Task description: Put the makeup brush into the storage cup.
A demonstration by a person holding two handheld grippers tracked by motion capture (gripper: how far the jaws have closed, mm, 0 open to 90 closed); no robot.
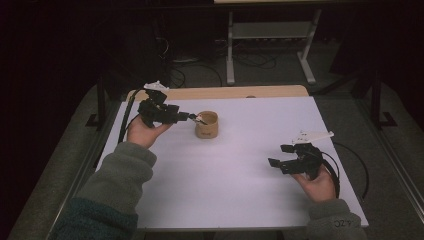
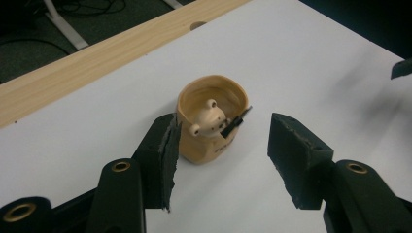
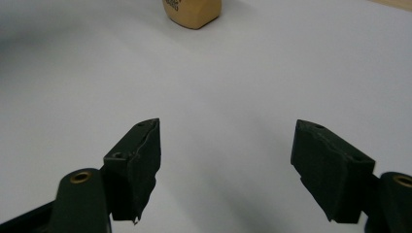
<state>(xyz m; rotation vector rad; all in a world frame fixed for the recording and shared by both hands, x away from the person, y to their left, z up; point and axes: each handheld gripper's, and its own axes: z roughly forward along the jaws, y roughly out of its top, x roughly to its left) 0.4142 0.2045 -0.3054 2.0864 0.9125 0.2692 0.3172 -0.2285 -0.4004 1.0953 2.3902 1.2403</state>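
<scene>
Jaws of left gripper point(image 2: 221, 145) apart beside tan cup point(image 2: 212, 119) — upright

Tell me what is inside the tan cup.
Inside the tan cup sits a small bear-like figure of the same colour, with a thin black piece leaning at the rim beside it. The cup's wall hides the figure's lower part and the cup's bottom.

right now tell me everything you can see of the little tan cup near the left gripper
The tan cup is small, smooth and matte, ceramic or wood by its look, with a slightly uneven round rim and dark lettering low on its side. It stands upright on the white table top. Inside sits a pale bear-like figurine beside a thin black stick that leans on the rim. The left gripper is open at the cup, one jaw at or against its side.
</scene>
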